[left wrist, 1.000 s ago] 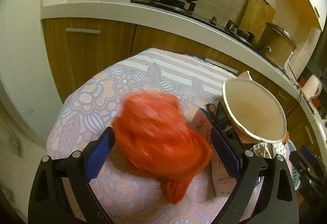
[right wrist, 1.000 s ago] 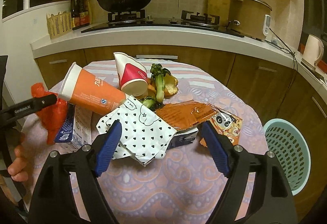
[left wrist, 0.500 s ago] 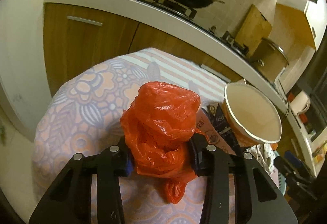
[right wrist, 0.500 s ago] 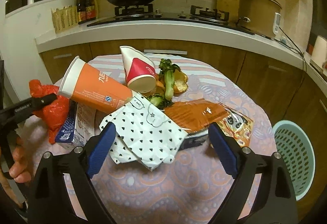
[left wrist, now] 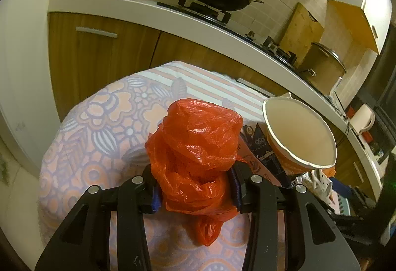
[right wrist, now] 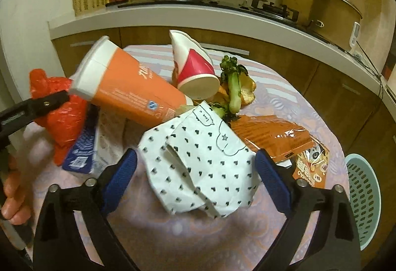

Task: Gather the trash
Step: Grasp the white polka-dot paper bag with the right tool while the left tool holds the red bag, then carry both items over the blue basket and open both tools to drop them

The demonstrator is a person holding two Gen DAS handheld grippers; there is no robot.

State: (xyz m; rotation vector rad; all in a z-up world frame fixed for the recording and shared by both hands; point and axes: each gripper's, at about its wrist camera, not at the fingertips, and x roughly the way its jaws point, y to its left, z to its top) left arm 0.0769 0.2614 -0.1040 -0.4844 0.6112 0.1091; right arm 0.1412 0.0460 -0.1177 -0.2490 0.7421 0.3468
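Trash is lying on the worktop [right wrist: 188,241]; left tool [left wrist: 195,193] is gripping the red plastic bag [left wrist: 198,147], right tool [right wrist: 195,177] is closing around the dotted paper bag [right wrist: 198,162].

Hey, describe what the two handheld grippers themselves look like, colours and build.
Both match: the left gripper and right gripper have matte black plastic frames with triangular cut-outs, round silver bolt heads at the joints, and two fingers lined with ribbed blue pads. No cables or sleeves show. Pale lettering on the left one's side is too small to read.
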